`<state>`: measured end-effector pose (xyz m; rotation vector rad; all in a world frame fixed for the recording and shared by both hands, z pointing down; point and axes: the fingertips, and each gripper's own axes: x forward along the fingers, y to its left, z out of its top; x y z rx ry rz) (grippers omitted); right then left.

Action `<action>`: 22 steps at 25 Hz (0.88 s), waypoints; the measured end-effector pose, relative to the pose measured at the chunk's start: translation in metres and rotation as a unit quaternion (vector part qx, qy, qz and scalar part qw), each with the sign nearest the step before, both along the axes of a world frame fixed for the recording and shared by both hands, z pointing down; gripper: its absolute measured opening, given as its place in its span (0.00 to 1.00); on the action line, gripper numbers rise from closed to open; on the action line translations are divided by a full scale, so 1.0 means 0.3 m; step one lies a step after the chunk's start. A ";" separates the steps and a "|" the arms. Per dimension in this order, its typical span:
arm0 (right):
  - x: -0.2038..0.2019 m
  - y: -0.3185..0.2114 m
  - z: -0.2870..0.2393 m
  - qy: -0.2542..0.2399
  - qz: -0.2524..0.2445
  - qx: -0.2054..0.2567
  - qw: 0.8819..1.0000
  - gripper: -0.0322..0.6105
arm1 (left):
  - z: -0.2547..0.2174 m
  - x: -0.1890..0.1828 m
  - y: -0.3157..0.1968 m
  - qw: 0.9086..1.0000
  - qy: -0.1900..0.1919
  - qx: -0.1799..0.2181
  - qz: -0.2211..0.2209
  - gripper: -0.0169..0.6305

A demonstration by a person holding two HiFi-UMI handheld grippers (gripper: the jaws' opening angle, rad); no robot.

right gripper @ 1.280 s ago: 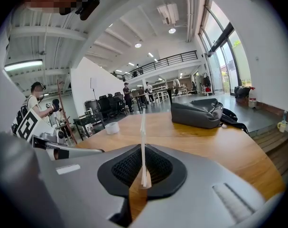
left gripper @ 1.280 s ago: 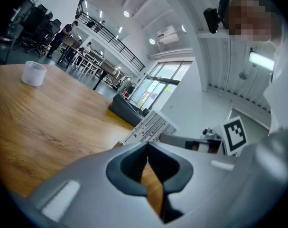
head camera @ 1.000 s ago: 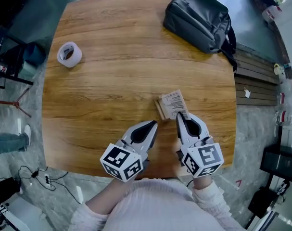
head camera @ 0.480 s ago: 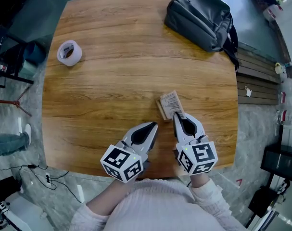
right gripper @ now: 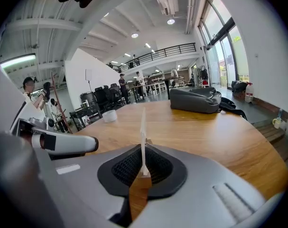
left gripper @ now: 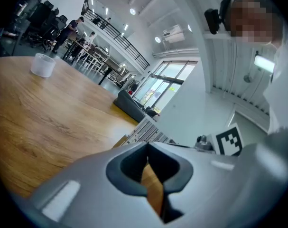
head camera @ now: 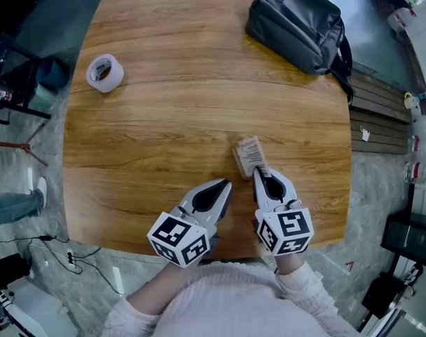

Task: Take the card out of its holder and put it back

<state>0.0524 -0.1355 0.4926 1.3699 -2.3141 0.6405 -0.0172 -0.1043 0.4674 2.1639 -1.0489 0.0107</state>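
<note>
Wooden table [head camera: 184, 118], its broad middle bare and open to pass. A roll of tape [head camera: 104, 73] blocks the far left, a grey backpack [head camera: 297, 23] the far right corner. Near the front, the card [head camera: 250, 154] stands pinched in the right gripper [head camera: 256, 172], the closed left gripper [head camera: 225, 183] just beside.

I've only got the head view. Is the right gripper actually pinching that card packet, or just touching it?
Observer: Pinching. The right gripper view shows the right gripper with its jaws shut on a thin pale sheet, upright and edge-on.
Operator: Card or holder?
Observer: Can't tell. Only its thin edge shows, rising past the pads.
Operator: And the left one?
Observer: The left gripper view shows the left gripper with its jaws together and nothing between them, only the table beyond.
</note>
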 end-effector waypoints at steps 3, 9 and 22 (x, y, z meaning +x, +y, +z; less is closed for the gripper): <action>0.001 0.001 0.004 0.002 0.002 0.001 1.000 0.06 | 0.002 -0.005 0.005 1.000 -0.003 0.000 -0.001 0.04; -0.021 0.010 -0.019 -0.022 -0.014 0.001 1.000 0.20 | -0.009 0.000 0.013 1.000 -0.002 0.003 0.000 0.04; 0.077 0.204 -0.267 -0.107 -0.018 0.060 0.992 0.14 | -0.134 0.051 0.090 0.999 -0.013 0.046 0.009 0.04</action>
